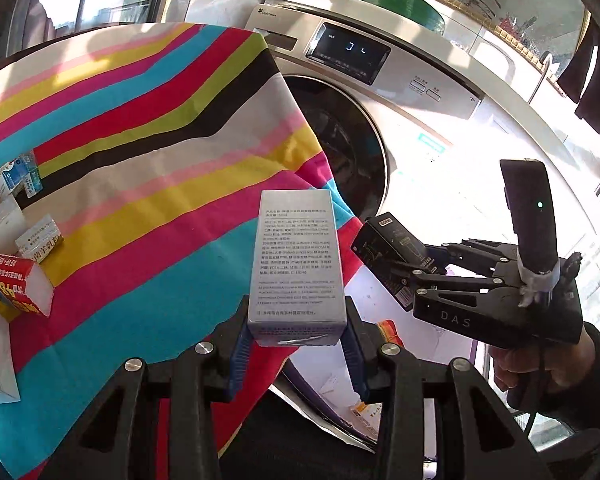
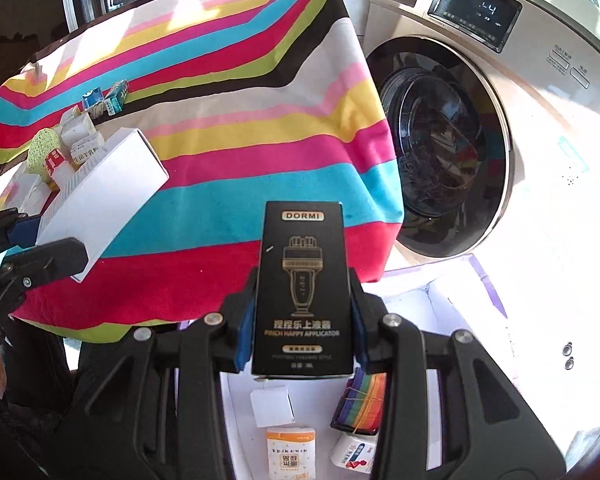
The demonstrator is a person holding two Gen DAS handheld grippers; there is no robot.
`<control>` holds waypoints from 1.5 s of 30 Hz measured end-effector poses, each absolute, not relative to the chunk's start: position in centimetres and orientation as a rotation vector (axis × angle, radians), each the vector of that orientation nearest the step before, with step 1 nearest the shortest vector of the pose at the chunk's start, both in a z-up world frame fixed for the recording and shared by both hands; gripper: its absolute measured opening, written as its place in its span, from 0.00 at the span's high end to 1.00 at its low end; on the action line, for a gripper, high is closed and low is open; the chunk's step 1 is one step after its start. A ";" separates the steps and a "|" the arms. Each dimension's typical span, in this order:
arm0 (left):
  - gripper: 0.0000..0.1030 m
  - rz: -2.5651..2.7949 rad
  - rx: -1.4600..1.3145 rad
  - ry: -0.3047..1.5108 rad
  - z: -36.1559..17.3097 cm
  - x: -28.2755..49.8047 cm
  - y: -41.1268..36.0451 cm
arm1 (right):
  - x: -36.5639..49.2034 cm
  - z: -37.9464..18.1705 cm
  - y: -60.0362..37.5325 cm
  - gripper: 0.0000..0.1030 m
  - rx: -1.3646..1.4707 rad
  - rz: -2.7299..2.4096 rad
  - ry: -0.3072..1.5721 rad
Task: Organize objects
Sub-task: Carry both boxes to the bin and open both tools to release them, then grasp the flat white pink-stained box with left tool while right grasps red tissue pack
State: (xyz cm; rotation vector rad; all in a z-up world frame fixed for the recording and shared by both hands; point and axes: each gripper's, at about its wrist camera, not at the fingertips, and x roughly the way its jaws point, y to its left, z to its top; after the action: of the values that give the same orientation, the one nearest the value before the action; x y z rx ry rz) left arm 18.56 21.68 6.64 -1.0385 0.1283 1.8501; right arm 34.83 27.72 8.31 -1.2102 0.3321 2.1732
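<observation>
Blue pads of your left hand-held gripper (image 1: 298, 344) are clamped on the lower sides of the silver-white box (image 1: 298, 264), so it stands upright along the fingers with its printed back facing you, held out over the near edge of the striped cloth (image 1: 148, 128) on the worktop. Your right hand-held gripper (image 2: 302, 332) is clamped the same way on the black DORMI box (image 2: 302, 292), gripped by its narrow sides near the bottom, which leaves most of its length free to be set down. That box hangs over the white tray (image 2: 460, 312) in front of the washing machine (image 2: 520, 140), where a small white box (image 2: 271, 407), an orange-printed box (image 2: 290, 454) and a rainbow bundle (image 2: 364, 404) already lie. It looks like the sorting destination. More small cartons (image 1: 24, 236) wait in a cluster at the far left of the cloth. With one box in each grip, you seem to be carrying both towards the tray.
</observation>
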 end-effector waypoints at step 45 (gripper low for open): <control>0.00 2.427 -0.975 0.109 8.2 12.1 8.3 | 28.7 9.6 23.3 0.31 -1.142 2.314 0.305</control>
State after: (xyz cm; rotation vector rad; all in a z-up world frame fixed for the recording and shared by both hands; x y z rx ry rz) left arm 12.10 8.34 8.18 -0.9754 0.1087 2.4272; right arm 28.73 23.31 9.57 -1.1425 0.3050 2.3145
